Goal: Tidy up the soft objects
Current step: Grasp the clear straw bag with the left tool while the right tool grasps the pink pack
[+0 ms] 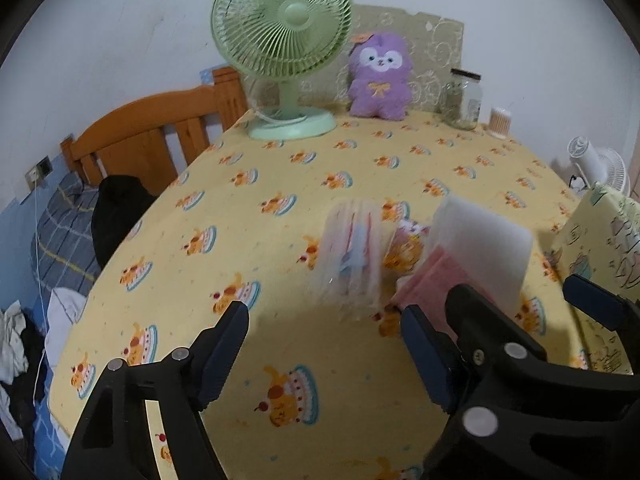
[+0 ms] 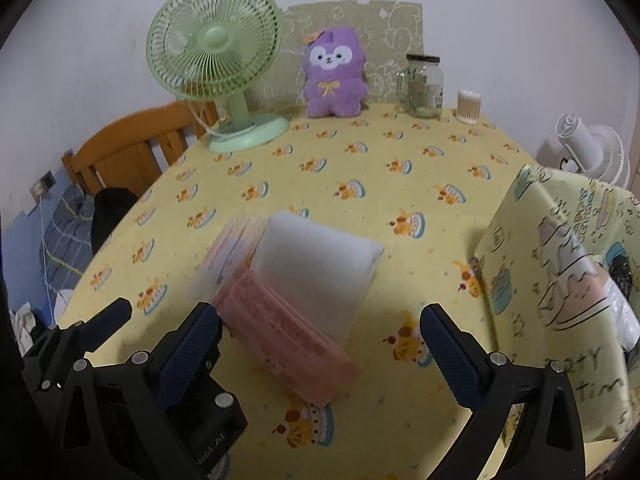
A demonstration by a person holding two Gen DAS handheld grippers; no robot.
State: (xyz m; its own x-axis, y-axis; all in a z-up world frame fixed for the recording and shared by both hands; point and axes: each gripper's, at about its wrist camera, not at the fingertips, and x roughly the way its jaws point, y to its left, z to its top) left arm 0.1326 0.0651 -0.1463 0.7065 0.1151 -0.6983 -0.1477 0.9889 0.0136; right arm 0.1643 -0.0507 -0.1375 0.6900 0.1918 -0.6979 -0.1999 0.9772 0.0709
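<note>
Both claws, left claw (image 1: 324,350) and right claw (image 2: 320,344), gape empty; pink pack (image 2: 288,340), white sponge (image 2: 316,268) and clear packet (image 1: 352,256) lie ahead, unsorted.

A table (image 2: 360,184) fills the middle of both views, with a desk fan (image 2: 216,64) at its back left, a plush toy (image 2: 334,74) to the fan's right against a board (image 2: 396,20), then a glass jar (image 2: 424,84) and a cup of cotton swabs (image 2: 468,106) further right. Near the front, a foam block (image 2: 316,272) lies partly on a flat pack (image 2: 288,344), with a blurred packet (image 1: 352,256) just to their left (whether it touches them cannot be told). A bag (image 2: 560,280) stands at the table's right edge with a second fan (image 2: 588,152) behind it, and a wooden bed frame (image 2: 132,148) sits beyond the left edge.
</note>
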